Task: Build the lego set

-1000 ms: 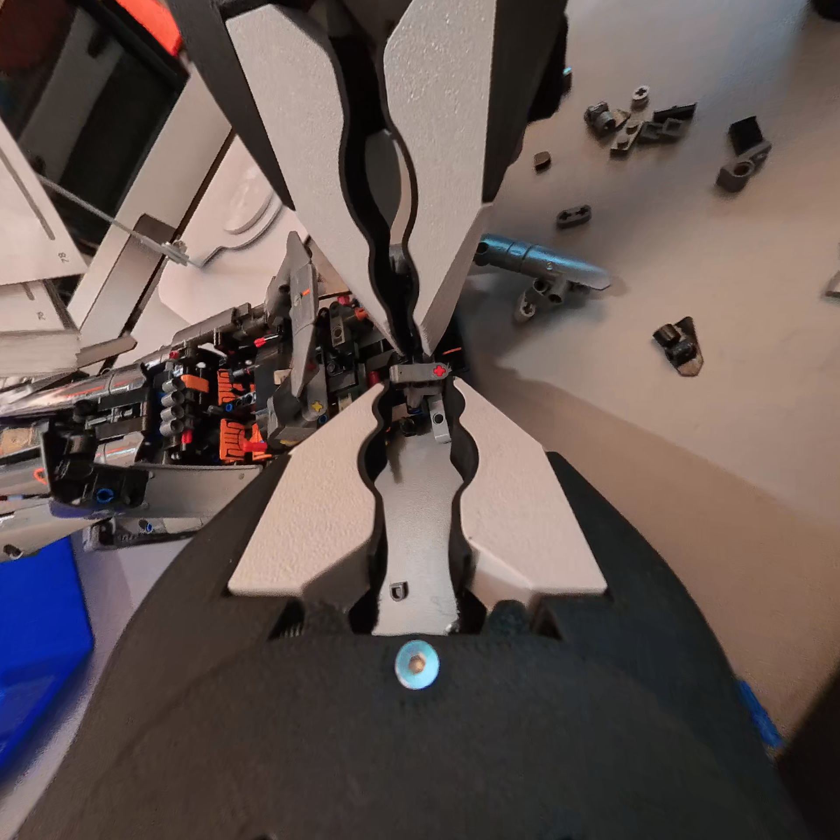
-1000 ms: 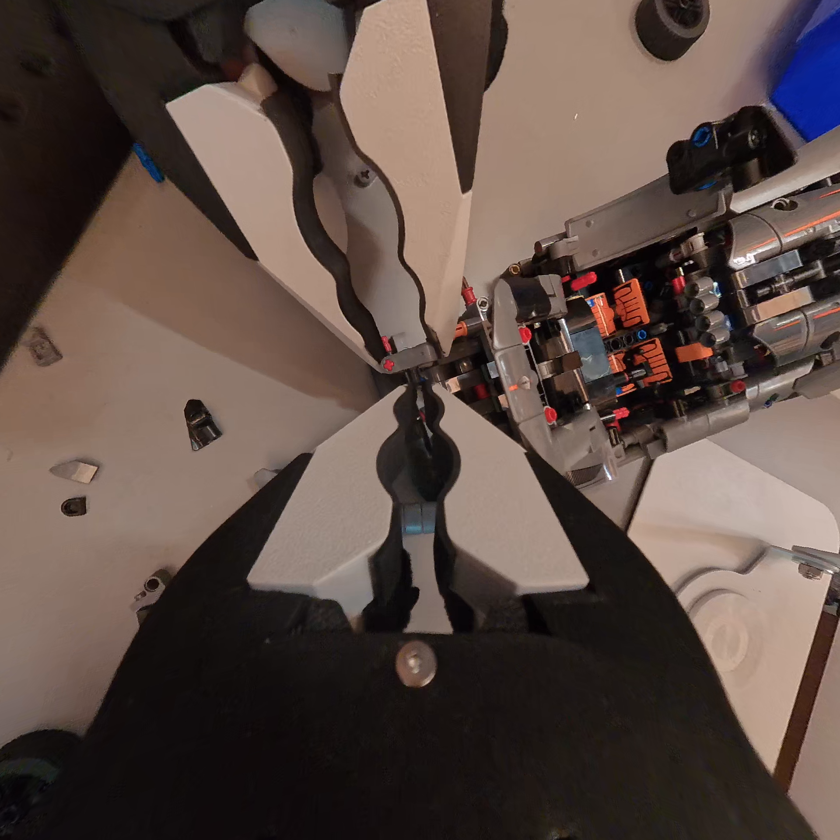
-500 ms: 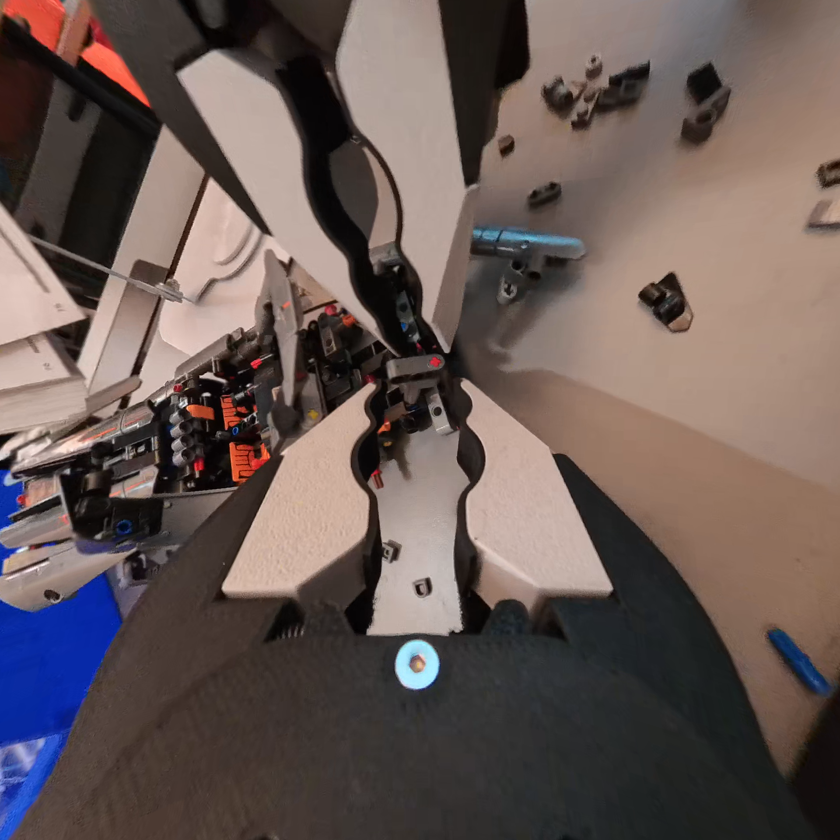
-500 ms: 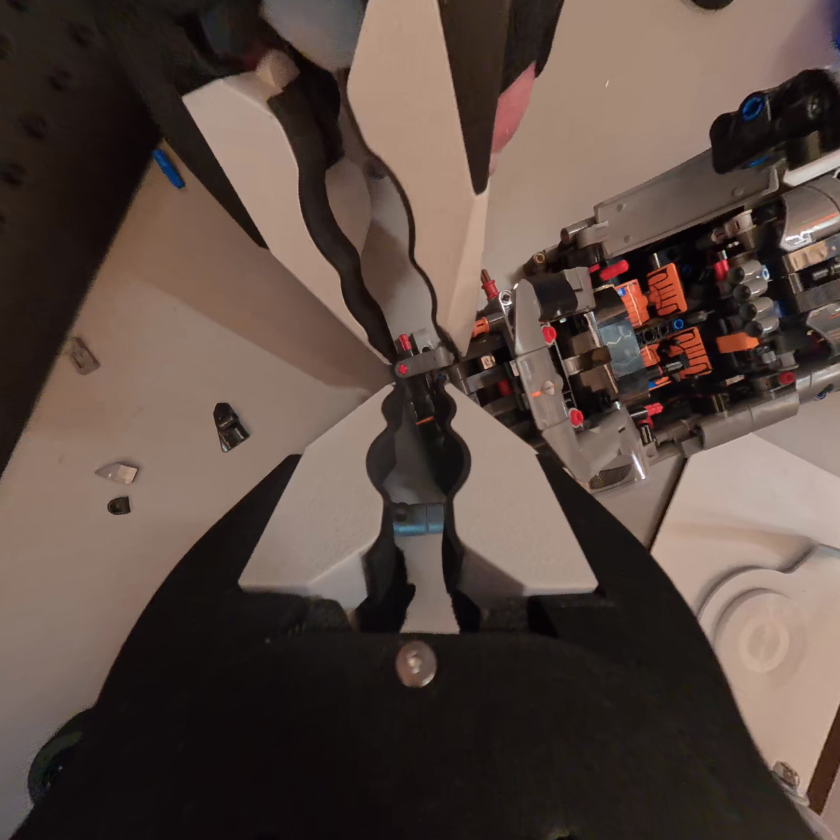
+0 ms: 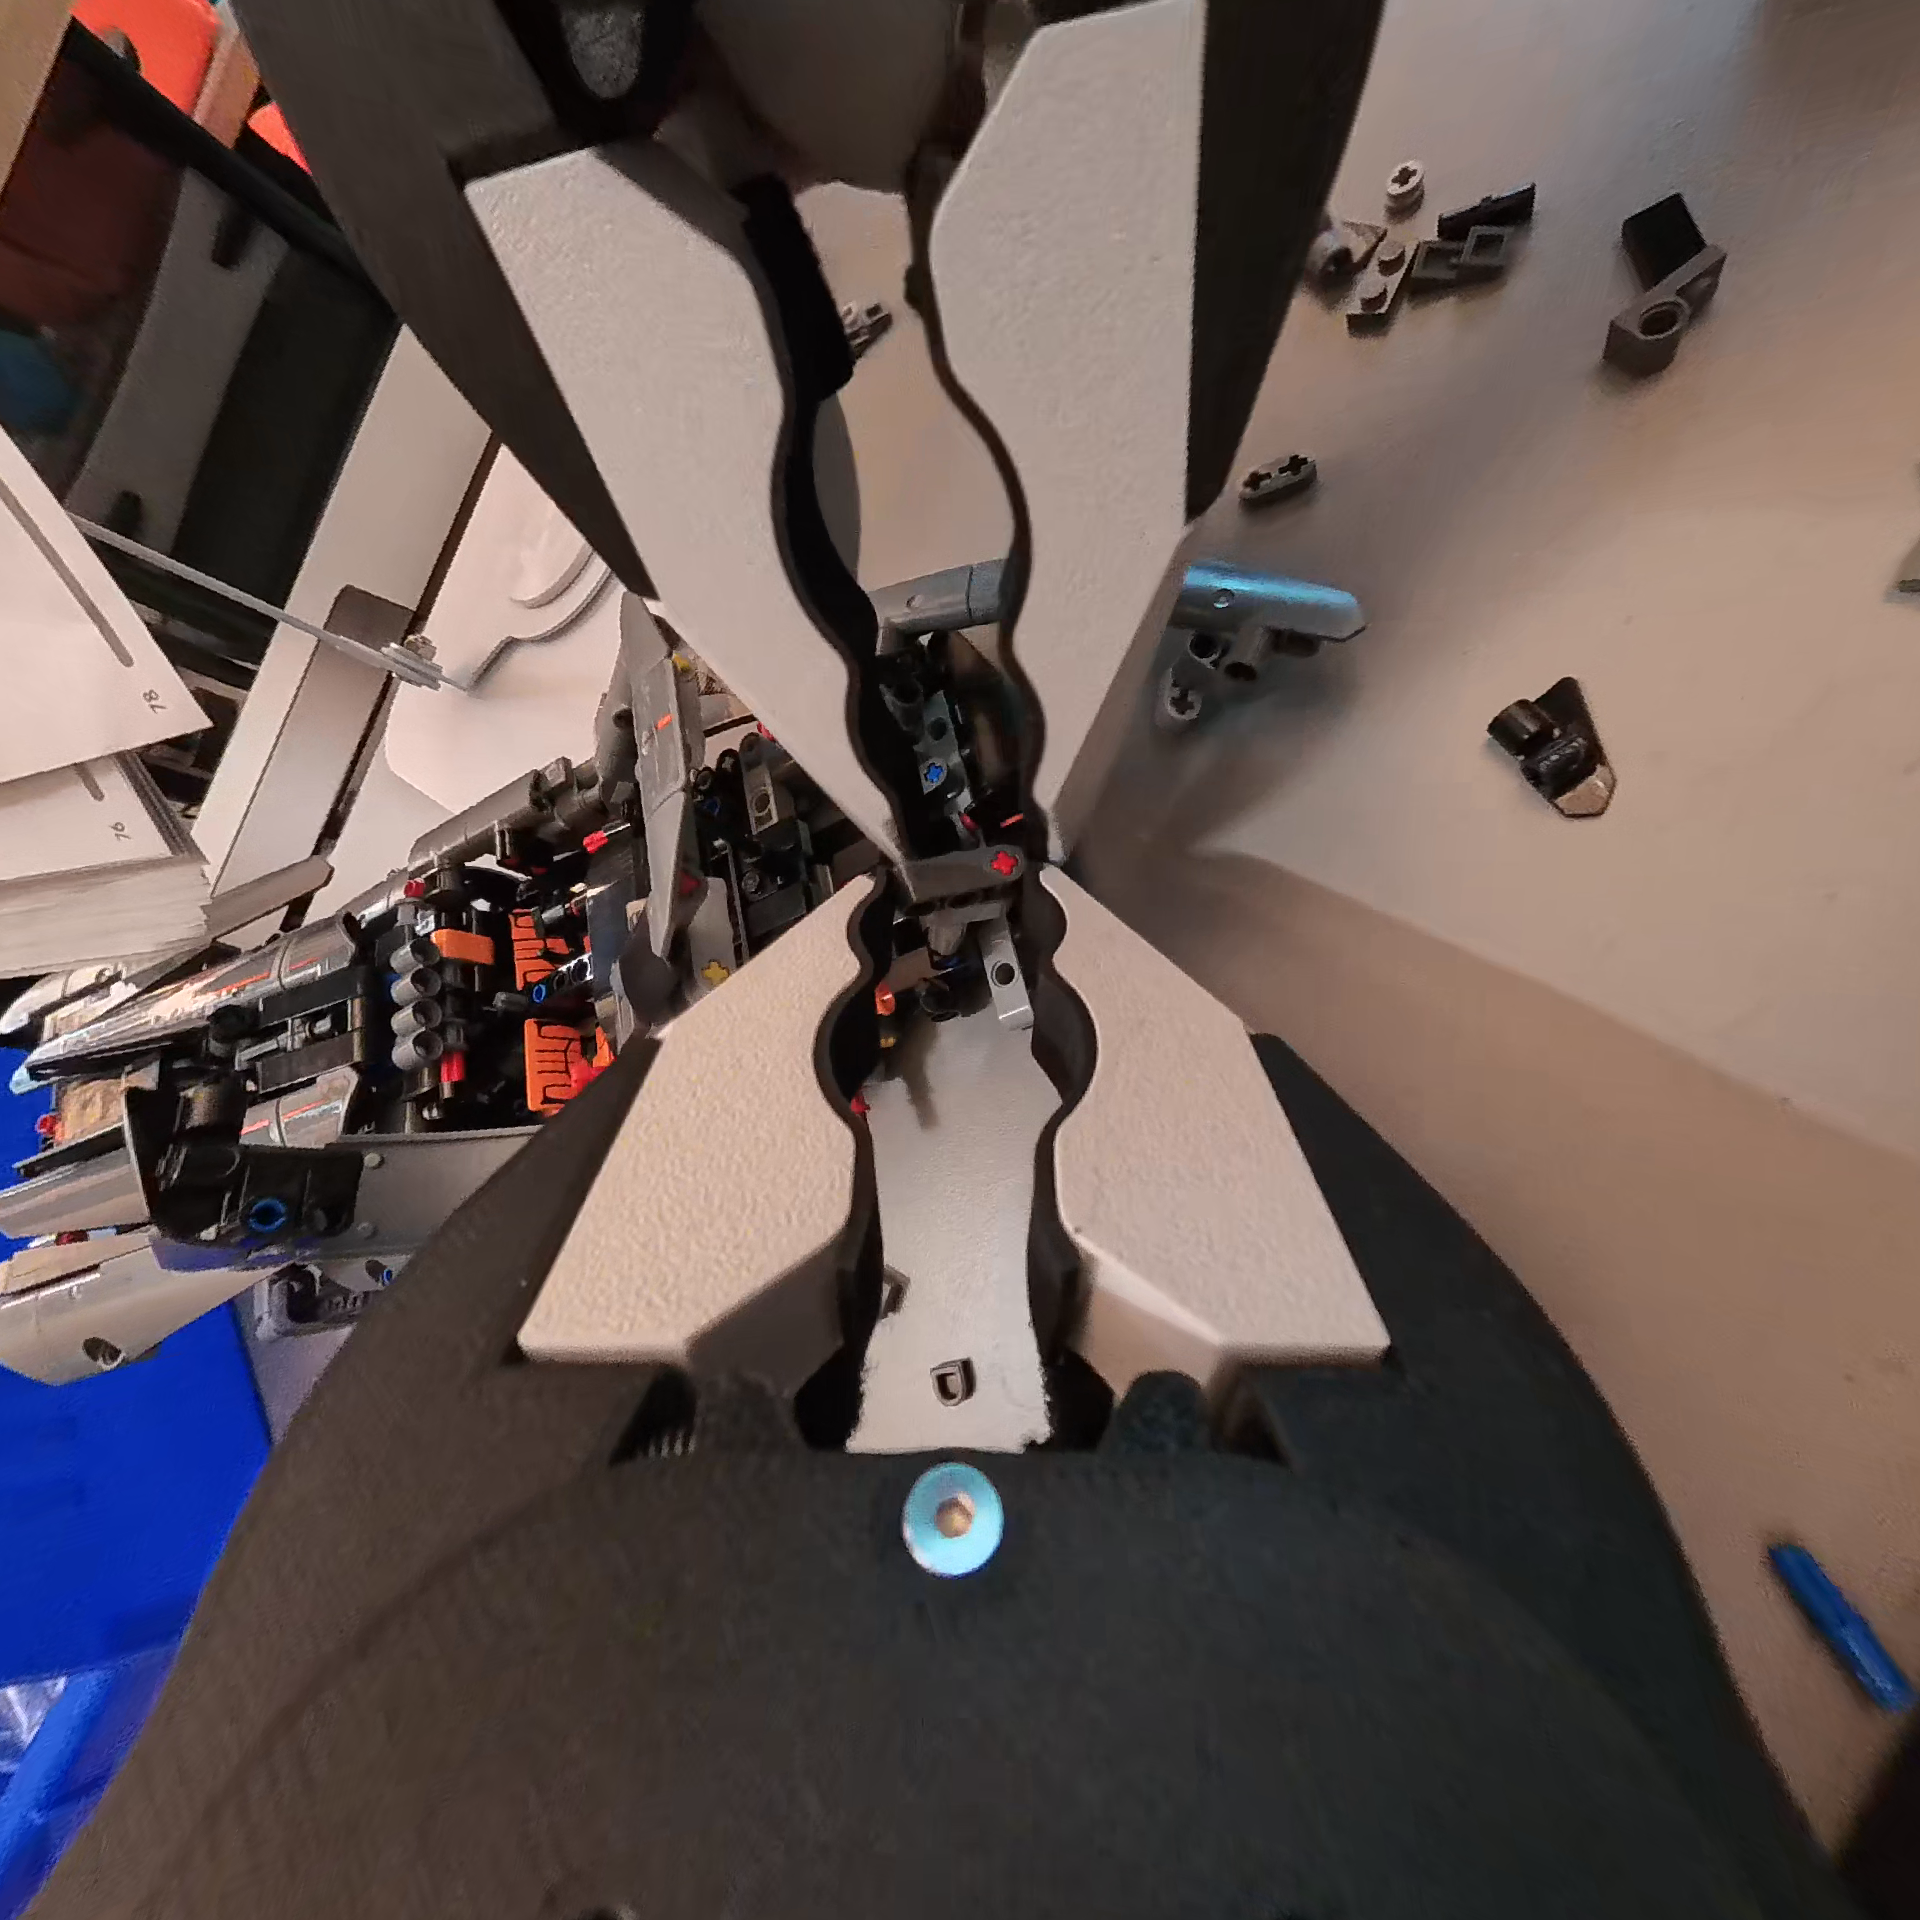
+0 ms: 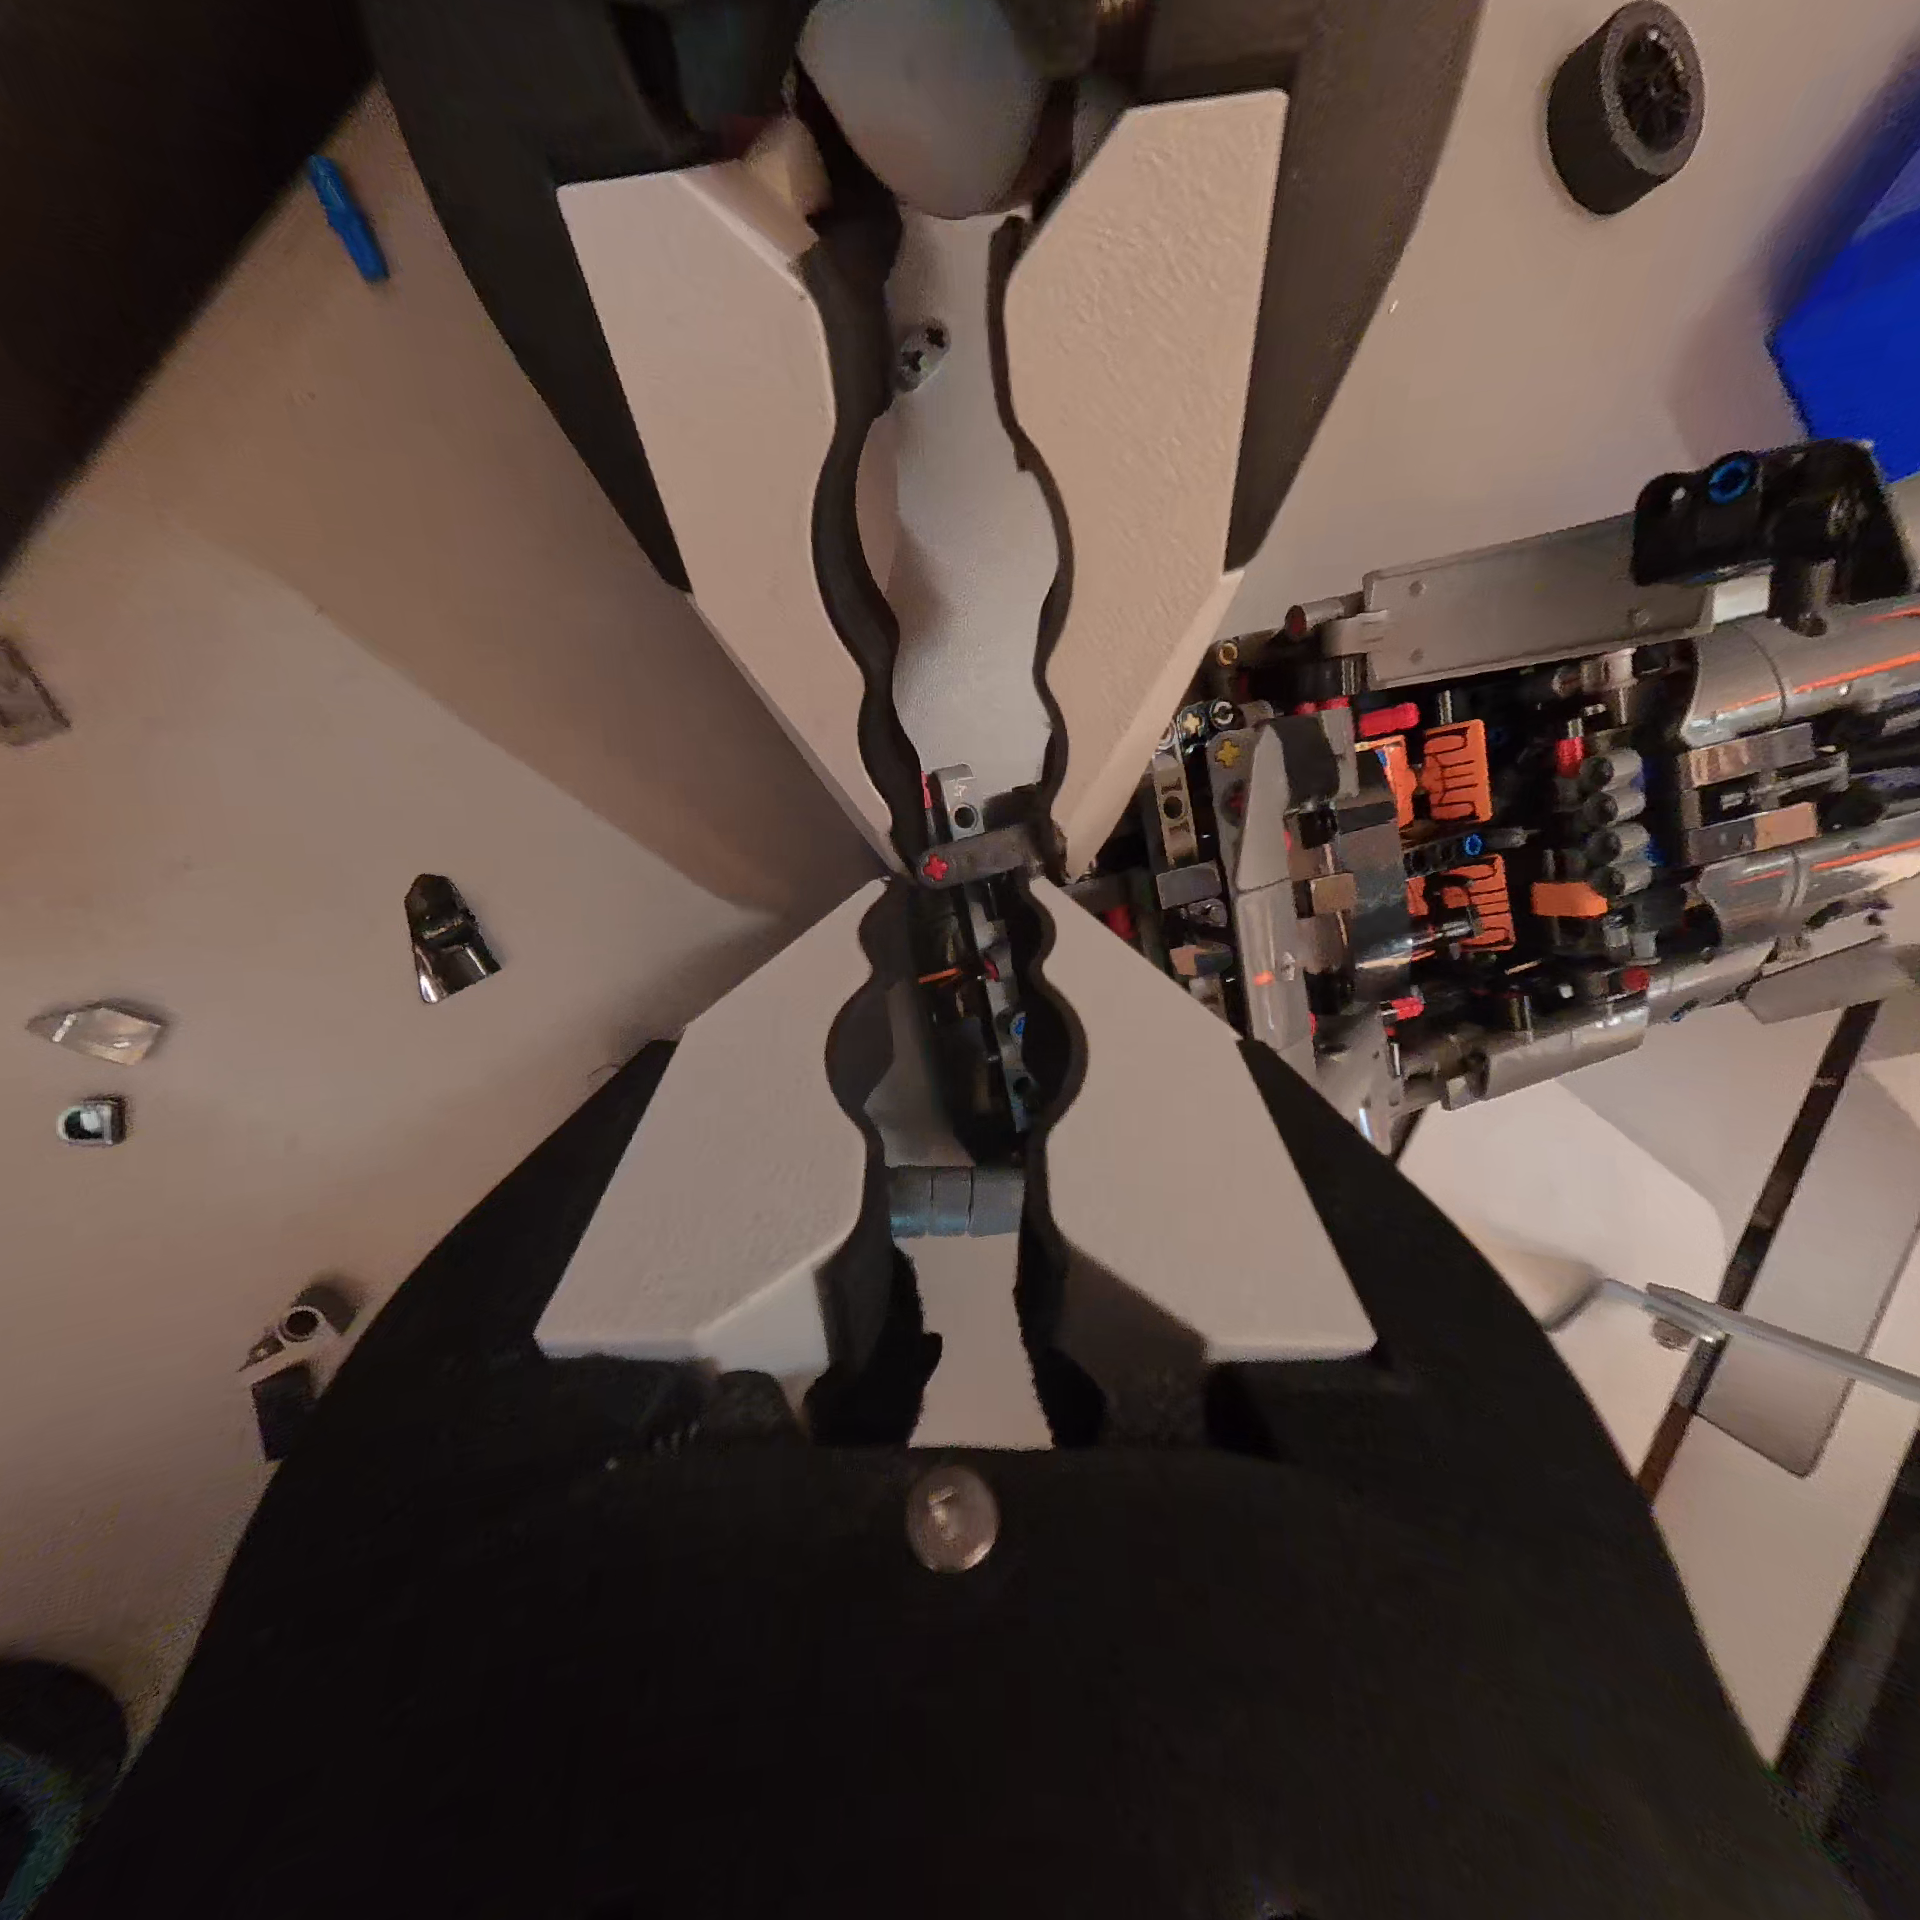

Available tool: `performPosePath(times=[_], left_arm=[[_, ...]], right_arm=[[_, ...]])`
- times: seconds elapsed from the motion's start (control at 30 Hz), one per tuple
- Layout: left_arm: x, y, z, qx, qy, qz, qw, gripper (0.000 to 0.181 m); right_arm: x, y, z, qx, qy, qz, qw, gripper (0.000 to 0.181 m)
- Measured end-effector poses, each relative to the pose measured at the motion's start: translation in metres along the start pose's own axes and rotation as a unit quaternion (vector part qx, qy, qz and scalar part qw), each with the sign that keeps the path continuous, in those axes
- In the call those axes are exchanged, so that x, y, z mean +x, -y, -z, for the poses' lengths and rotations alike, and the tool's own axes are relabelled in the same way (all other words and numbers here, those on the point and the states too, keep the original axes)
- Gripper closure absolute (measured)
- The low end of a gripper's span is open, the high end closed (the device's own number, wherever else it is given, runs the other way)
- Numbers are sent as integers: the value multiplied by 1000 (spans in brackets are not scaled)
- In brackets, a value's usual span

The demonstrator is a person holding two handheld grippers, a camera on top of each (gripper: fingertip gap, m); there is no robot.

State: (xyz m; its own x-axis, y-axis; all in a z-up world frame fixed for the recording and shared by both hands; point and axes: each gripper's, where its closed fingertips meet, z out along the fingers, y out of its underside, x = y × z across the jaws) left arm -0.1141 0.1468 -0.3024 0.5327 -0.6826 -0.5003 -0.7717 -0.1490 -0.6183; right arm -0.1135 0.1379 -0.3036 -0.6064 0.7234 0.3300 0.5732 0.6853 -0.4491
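Observation:
The grey, black and orange lego model (image 5: 468, 987) lies on the table; it also shows in the right wrist view (image 6: 1507, 862). A small dark grey beam with a red cross axle (image 5: 961, 868) sits at the model's near end, also in the right wrist view (image 6: 977, 857). My left gripper (image 5: 956, 883) and right gripper (image 6: 964, 896) meet tip to tip there. The left one is shut on the beam. The right one grips the black end section (image 6: 966, 1018) between its fingers. The right gripper comes down from the top of the left wrist view (image 5: 971, 847).
Several loose grey and black pieces (image 5: 1434, 249) and a grey sub-assembly (image 5: 1247, 623) lie on the table to the right, plus a blue pin (image 5: 1849, 1642). An instruction booklet (image 5: 83, 748) and a blue bin (image 5: 104, 1558) are at left. A black wheel (image 6: 1626, 104) lies beyond. Left and right tips are no more than a few centimetres apart.
The right gripper's fingers stood nearly together a second ago and now sit wider, around the model's end section. Both grippers stay tip to tip at the red-cross beam; the views shifted slightly.

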Motion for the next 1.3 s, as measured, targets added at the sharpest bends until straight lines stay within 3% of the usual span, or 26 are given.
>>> performPosePath(times=[0.23,0.37,0.77,1.0,1.3], left_arm=[[1,0,0,-5,-5,2,1000,161],[2,-1,1,-4,-15,8,1000,160],[2,-3,4,-2,-33,38,999,162],[2,-8,8,-7,-49,53,997,171],[5,-9,7,-13,-50,41,998,177]], right_arm=[[1,-3,1,-7,1,-5,1000,168],[6,-2,2,-2,-12,-9,1000,180],[8,-1,2,5,-18,4,1000,180],[11,-1,2,-24,-73,105,991,180],[14,-1,3,-8,-69,83,994,181]])
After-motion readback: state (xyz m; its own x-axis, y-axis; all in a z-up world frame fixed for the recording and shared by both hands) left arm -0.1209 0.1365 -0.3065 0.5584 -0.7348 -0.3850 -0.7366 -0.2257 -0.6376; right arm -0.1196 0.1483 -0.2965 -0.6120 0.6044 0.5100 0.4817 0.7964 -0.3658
